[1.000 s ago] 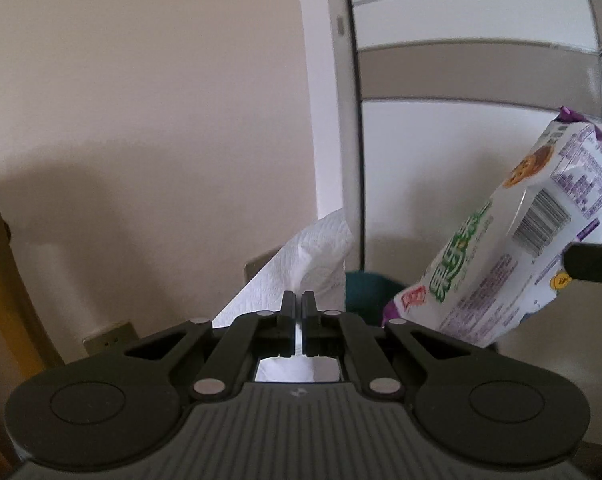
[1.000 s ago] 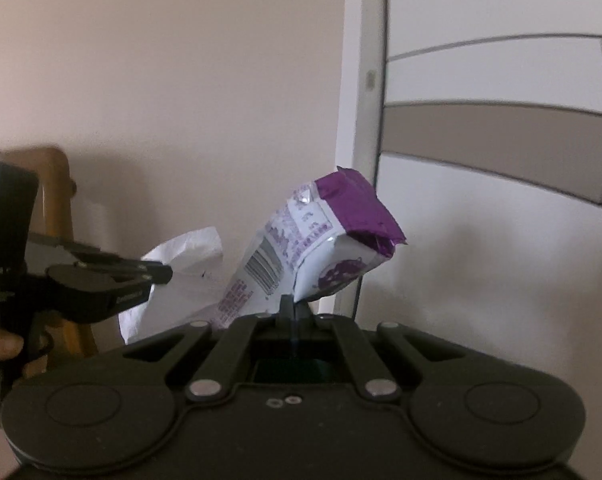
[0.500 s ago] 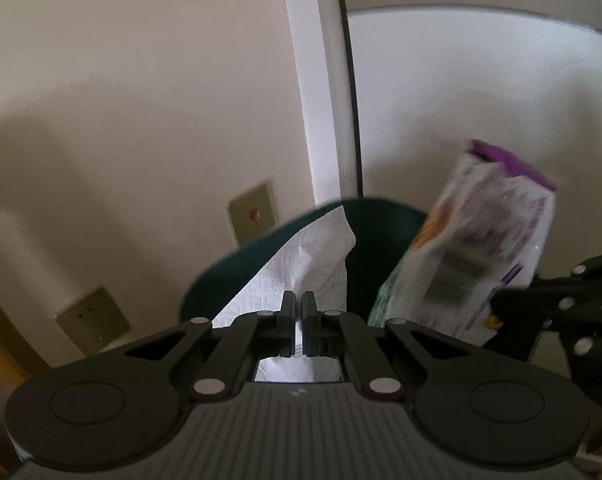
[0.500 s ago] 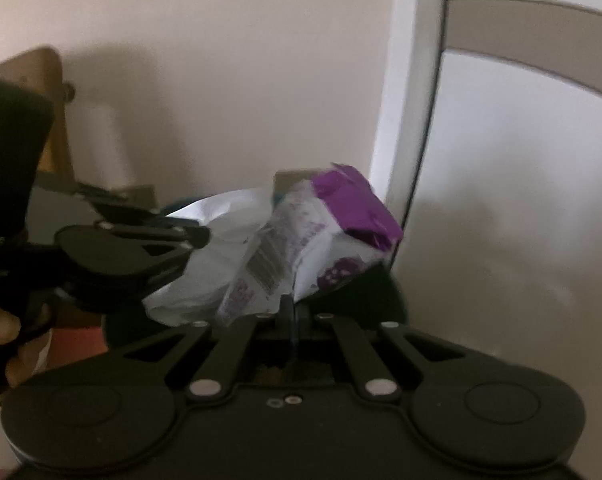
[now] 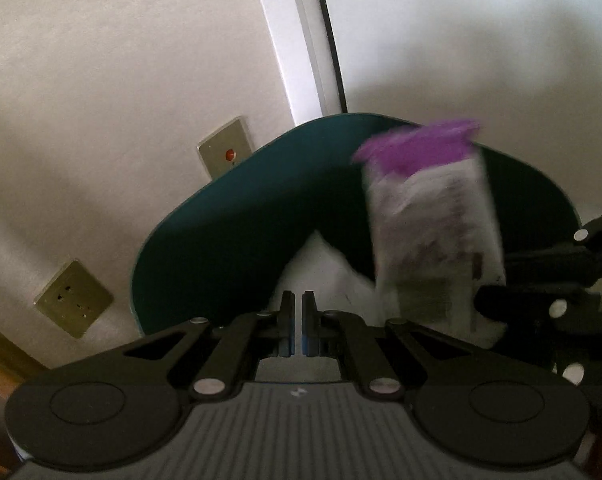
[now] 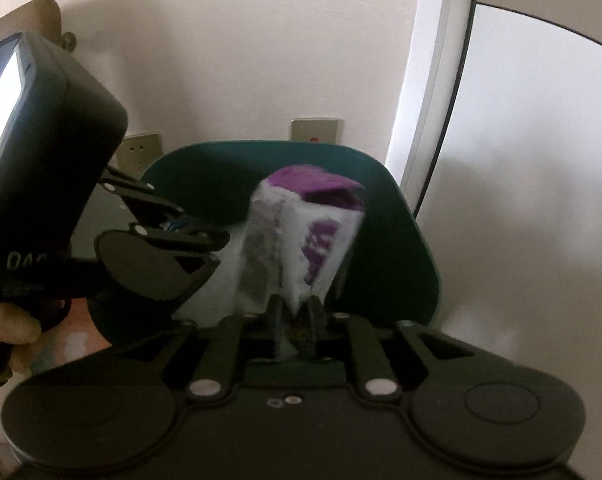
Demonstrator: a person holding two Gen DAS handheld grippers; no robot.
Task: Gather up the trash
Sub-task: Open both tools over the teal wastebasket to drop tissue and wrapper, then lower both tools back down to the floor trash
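A dark green bin (image 5: 229, 232) stands against the wall, its mouth facing both cameras; it also shows in the right wrist view (image 6: 397, 240). My left gripper (image 5: 298, 308) has its jaws a narrow gap apart, and the white paper tissue (image 5: 321, 272) lies just beyond them inside the bin, blurred. My right gripper (image 6: 295, 316) has its jaws slightly parted around the bottom of a white and purple snack wrapper (image 6: 301, 236), which stands blurred over the bin mouth. The wrapper (image 5: 433, 232) shows right of the tissue in the left wrist view.
Brass wall sockets (image 5: 73, 298) and a switch plate (image 5: 225, 152) sit on the beige wall behind the bin. A white door frame (image 5: 297, 48) and a wardrobe panel (image 6: 541, 160) stand to the right. A wooden chair part (image 6: 41, 12) is at far left.
Both grippers have tilted down toward the bin and moved over its mouth. The left jaws have parted slightly and the tissue has slipped forward. The right jaws have loosened on the wrapper.
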